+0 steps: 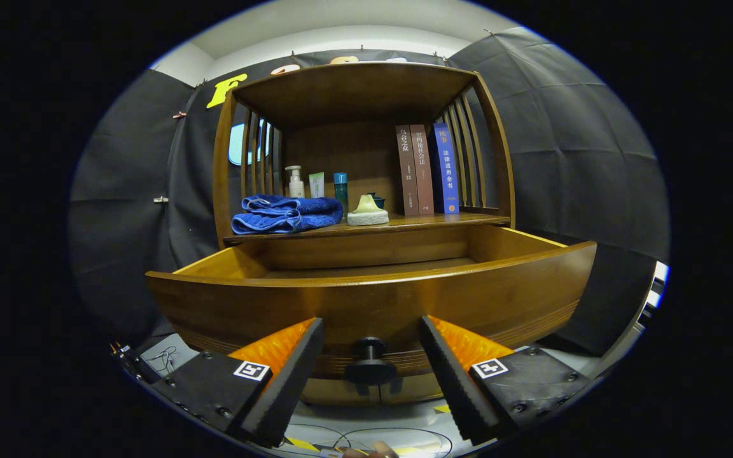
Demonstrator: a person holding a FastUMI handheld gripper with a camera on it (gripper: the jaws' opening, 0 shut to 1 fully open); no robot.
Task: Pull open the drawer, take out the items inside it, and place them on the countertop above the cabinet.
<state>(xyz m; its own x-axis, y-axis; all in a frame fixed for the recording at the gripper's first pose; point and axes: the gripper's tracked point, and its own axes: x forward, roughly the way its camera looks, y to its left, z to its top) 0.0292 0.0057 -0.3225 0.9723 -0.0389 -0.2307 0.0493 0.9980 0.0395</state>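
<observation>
Spread wide apart, clamped on nothing: gripper (371, 356) fingers flanking the dark round knob (369, 364) on the drawer front, clear space on either side of it. Probably parked so because the pull is done and the knob let go.

Drawer (373, 299) drawn well out of the wooden cabinet, its curved front just beyond the fingertips. Inside, only the upper part of the back and side walls visible over the front's rim; floor hidden from this low angle, so cannot tell what lies within or whether anything remains.

Countertop (443, 221) directly above the drawer, already carrying a folded blue towel (287, 214) at one end, a pale soap dish (367, 213) toward the middle, and, ranged along the back, a white pump bottle (294, 182), a pale tube (316, 185) and a teal bottle (340, 187). Three upright books (427, 168) leaning against the slatted side at the other end. Likely laid low in front and tall behind, keeping the front edge reachable.

Opening step apparently complete. Next: lifting above the drawer rim to look down into it before reaching for anything. Bare counter left mainly between soap dish and books.
</observation>
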